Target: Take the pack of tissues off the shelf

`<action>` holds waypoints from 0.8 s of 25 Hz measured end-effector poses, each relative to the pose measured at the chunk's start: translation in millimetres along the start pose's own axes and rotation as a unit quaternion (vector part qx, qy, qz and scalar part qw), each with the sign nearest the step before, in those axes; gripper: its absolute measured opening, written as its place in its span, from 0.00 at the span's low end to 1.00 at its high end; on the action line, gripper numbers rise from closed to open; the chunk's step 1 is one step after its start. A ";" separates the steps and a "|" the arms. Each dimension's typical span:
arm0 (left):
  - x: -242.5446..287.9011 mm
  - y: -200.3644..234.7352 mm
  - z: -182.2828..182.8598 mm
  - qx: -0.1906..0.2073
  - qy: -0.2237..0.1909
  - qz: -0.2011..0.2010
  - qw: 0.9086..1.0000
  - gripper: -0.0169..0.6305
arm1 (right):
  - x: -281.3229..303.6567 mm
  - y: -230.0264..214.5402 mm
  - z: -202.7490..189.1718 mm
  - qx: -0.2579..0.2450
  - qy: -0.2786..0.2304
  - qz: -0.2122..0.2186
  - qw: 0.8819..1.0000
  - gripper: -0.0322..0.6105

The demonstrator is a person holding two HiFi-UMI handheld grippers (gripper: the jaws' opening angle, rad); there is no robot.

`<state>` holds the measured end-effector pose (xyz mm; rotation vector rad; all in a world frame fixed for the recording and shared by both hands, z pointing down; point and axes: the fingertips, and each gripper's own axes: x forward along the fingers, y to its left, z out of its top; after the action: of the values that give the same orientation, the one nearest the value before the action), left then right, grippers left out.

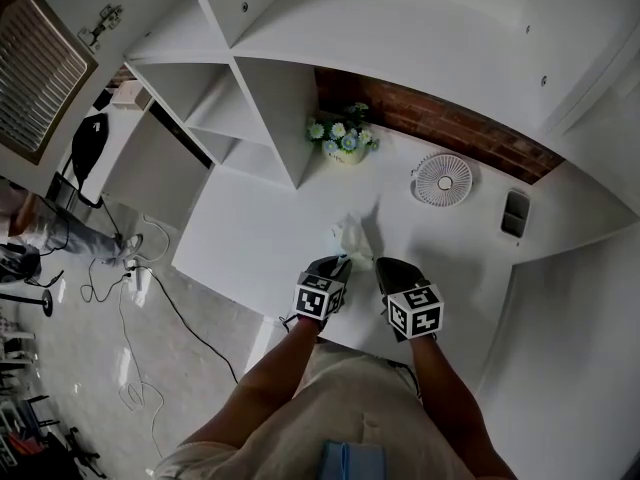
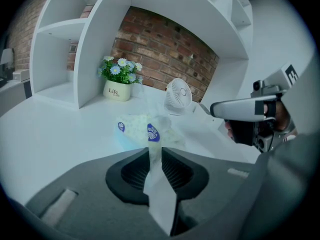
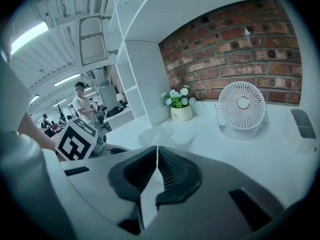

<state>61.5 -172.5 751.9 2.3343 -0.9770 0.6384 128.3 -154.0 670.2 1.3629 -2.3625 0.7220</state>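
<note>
White counter (image 1: 250, 223) lies open ahead to the brick wall (image 1: 440, 123), with a shelf divider (image 1: 288, 118) closing it off left of the left hand-held gripper (image 2: 155, 152). One pack (image 2: 137, 128) lies just ahead of that gripper, its flap (image 2: 154, 145) between narrowly parted jaws. The right hand-held gripper (image 3: 157, 151) is closed and empty, and beyond stand one fan (image 1: 442, 178) and one flowerpot (image 1: 346, 151).
</note>
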 end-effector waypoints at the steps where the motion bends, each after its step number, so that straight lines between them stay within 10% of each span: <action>1: 0.1 0.4 -0.5 -0.002 0.000 0.000 1.000 0.12 | 0.2 0.3 -0.2 0.000 0.000 0.000 1.000 0.08; 9: -9.0 1.8 3.1 0.016 0.011 0.013 1.000 0.37 | 1.3 5.9 -2.5 -0.002 0.003 0.003 1.000 0.08; 20: -30.6 -5.3 22.5 0.007 -0.032 0.009 0.999 0.39 | -1.0 18.3 -3.2 -0.009 0.005 0.010 1.000 0.08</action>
<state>51.1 -168.0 715.3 2.3741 -1.0250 0.5826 113.0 -143.8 667.5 1.3254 -2.3730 0.7090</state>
